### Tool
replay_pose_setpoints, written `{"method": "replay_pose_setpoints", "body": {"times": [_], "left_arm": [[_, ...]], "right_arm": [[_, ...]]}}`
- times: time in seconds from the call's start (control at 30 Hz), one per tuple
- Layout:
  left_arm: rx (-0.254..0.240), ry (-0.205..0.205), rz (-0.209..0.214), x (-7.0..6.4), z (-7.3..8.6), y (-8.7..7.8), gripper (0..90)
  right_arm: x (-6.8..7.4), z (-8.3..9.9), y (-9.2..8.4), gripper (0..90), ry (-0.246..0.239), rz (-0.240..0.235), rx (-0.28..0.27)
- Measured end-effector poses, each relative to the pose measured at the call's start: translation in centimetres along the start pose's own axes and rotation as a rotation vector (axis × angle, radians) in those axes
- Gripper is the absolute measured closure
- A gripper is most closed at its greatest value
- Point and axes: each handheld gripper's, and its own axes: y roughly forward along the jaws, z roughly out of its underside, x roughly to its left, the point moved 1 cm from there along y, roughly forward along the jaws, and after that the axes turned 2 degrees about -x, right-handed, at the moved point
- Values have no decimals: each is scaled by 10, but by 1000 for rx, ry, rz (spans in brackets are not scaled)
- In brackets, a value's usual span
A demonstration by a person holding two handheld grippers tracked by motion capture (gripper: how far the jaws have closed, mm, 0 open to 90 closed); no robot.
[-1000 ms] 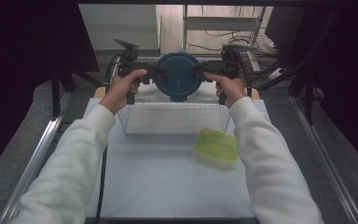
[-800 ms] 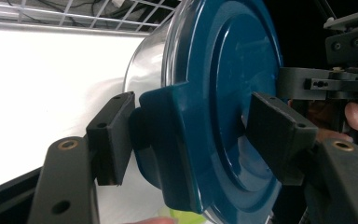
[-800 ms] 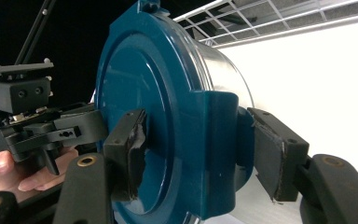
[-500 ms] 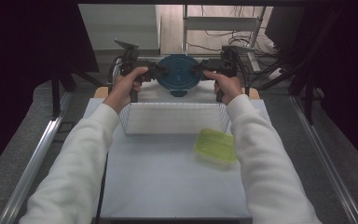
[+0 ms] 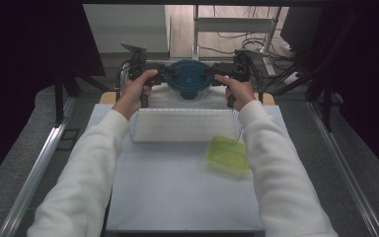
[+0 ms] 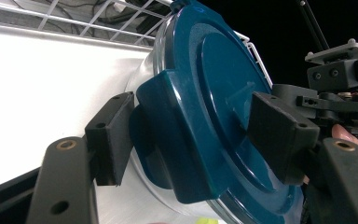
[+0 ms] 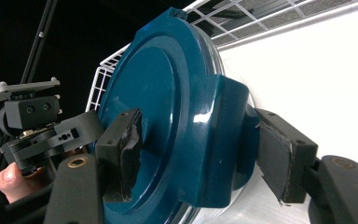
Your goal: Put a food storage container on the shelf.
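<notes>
Figure: two-handed handling of a lidded container above a wire basket. The white tabletop (image 5: 177,197) carries a white wire basket (image 5: 185,126) at its far part and, near the basket's right corner, a flat green lid (image 5: 228,155) lying apart from the work. Over the far rim of the basket, between the two hands, is the round container (image 5: 190,81): a clear tub under a dark teal lid (image 6: 223,88), tilted so the lid faces the person.

The left gripper (image 5: 160,75) meets the container's left edge and the right gripper (image 5: 218,74) its right edge. Each set of jaws straddles one of the lid's side latch flaps (image 6: 168,135), one pad (image 6: 109,135) under the rim and one on the lid face. The right jaws have just been opening with the flap (image 7: 223,140) between them. Whether the pads press on either side cannot be told.

Handling, as a judgement: the container looks stiff, light if empty, and glossy, hence slippery under narrow pads. The latch flaps and rim offer the surest hold; the smooth tub wall does not.
</notes>
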Motion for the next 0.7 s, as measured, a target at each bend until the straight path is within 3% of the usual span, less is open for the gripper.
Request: {"method": "replay_pose_setpoints", "body": {"times": [0.17,0.33,0.47,0.53,0.7], "left_arm": [[-14,13,-8,-2,2,1,327],[-44,68,-43,-9,5,5,263],[-69,130,-77,-16,8,3,203],[-104,163,-99,-19,9,-3,195],[-128,200,-115,-25,10,-12,189]], "right_arm": [[0,1,0,350,4,2,-4],[5,3,1,266,-22,23,-26],[11,5,-3,202,-90,47,-60],[16,6,-12,181,-159,68,-106],[19,7,-22,162,-221,86,-116]]}}
